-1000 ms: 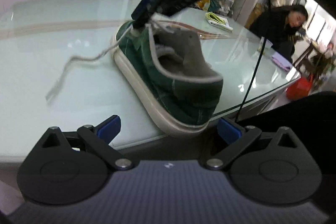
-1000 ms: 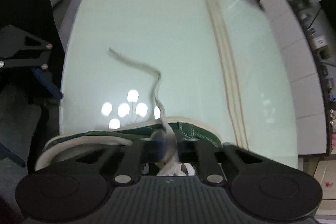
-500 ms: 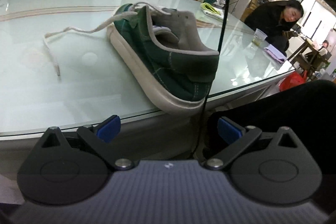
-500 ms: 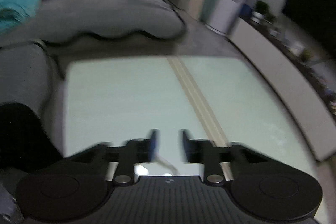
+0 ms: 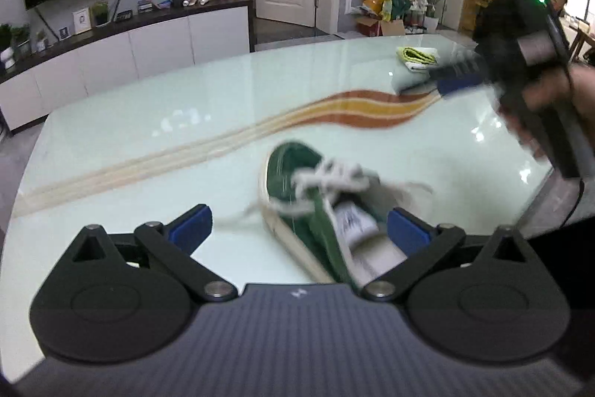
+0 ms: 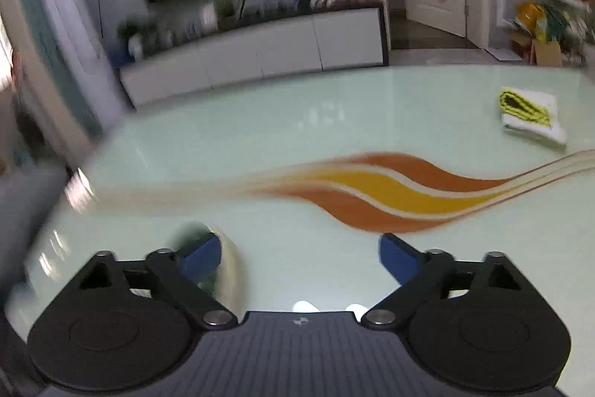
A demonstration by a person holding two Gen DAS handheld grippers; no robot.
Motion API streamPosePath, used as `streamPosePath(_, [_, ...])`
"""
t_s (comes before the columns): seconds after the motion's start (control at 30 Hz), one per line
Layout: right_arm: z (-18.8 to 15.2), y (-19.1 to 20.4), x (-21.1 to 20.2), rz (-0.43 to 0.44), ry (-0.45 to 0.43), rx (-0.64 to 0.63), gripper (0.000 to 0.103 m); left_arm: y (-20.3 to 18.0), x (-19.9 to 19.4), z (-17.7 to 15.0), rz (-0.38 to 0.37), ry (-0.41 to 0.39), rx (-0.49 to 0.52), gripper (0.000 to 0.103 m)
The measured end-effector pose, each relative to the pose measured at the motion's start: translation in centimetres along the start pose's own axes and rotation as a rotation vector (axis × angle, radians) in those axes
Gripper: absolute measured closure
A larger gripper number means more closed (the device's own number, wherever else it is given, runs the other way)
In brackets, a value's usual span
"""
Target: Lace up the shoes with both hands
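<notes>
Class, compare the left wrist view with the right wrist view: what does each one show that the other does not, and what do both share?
Only the left wrist view shows the white laces across the green shoe, plus the right gripper, held in a hand above the table.

Only the right wrist view shows that gripper's blue pads spread wide with nothing between them; just a blurred edge of the shoe shows there.

Both show the glass table, its orange wave stripe and the folded yellow-and-white cloth.
</notes>
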State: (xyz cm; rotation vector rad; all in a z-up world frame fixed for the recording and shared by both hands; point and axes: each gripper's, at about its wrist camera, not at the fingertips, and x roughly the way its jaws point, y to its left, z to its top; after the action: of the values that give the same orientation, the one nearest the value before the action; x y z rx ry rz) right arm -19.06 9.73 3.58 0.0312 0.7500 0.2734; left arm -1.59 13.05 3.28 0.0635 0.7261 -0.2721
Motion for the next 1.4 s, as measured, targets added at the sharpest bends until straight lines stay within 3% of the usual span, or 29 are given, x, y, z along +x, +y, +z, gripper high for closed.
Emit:
streamPosePath(0.1, [-1.5, -1.1, 1.4, 0.067, 0.15, 0.01, 0.026, 0.3, 2.2, 1.1, -0.035, -0.007, -0.015, 0.0])
streamPosePath(0.2, [-2.5, -0.3, 1.9, 0.148, 0.193, -0.049, 0.057, 1.6, 4.2, -0.4, -0.069, -0.032, -0.082, 0.0])
streamPosePath(0.23, [-2.9, 0.2, 2.1, 0.178, 0.206, -0.084, 0.06, 2.0, 4.5, -1.1, -0.082, -0.03, -0.097, 0.0])
streamPosePath(0.33, [-5.5, 3.7, 0.6, 0.144, 0.11, -0.505, 0.062, 2.8, 5.0, -2.1, -0.111, 0.004, -0.12, 0.0])
streamPosePath(0.4, [-8.5, 6.0, -0.1, 0.185, 0.059, -0.84, 0.064, 3.4, 5.0, -2.3, -0.103, 0.011, -0.126, 0.0])
streamPosePath(0.47, [-9.4, 6.8, 0.6, 0.232, 0.1, -0.917, 0.08, 3.8, 4.9, -2.5, -0.112, 0.012, -0.136, 0.0])
streamPosePath(0.5, [-9.5, 6.9, 1.1, 0.252, 0.136, -0.913, 0.093, 4.0, 4.9, -2.6, -0.121, 0.012, -0.146, 0.0])
streamPosePath(0.53, [-9.3, 7.0, 1.3, 0.255, 0.149, -0.913, 0.096, 4.2, 4.9, -2.8, -0.131, 0.012, -0.158, 0.0])
streamPosePath(0.7, [-9.1, 6.1, 2.0, 0.247, 0.178, -0.877, 0.093, 3.6, 4.8, -3.2, -0.148, 0.025, -0.136, 0.0])
streamPosePath(0.83, [-9.0, 5.8, 1.8, 0.212, 0.187, -0.901, 0.069, 3.2, 4.4, -3.0, -0.184, 0.017, -0.121, 0.0])
streamPosePath(0.97, [-8.4, 4.9, 2.2, 0.257, 0.248, -0.971, 0.066, 3.0, 4.3, -2.9, -0.211, 0.015, -0.113, 0.0])
streamPosePath(1.03, [-7.6, 5.0, 2.6, 0.305, 0.294, -1.011, 0.066, 3.0, 4.4, -2.9, -0.213, 0.015, -0.117, 0.0])
streamPosePath(1.2, [-5.5, 6.3, 5.5, 0.382, 0.534, -1.15, 0.066, 3.0, 4.5, -3.1, -0.21, 0.024, -0.123, 0.0])
streamPosePath(1.4, [-4.4, 6.9, 7.5, 0.453, 0.673, -1.136, 0.059, 3.4, 4.2, -3.2, -0.22, 0.018, -0.13, 0.0])
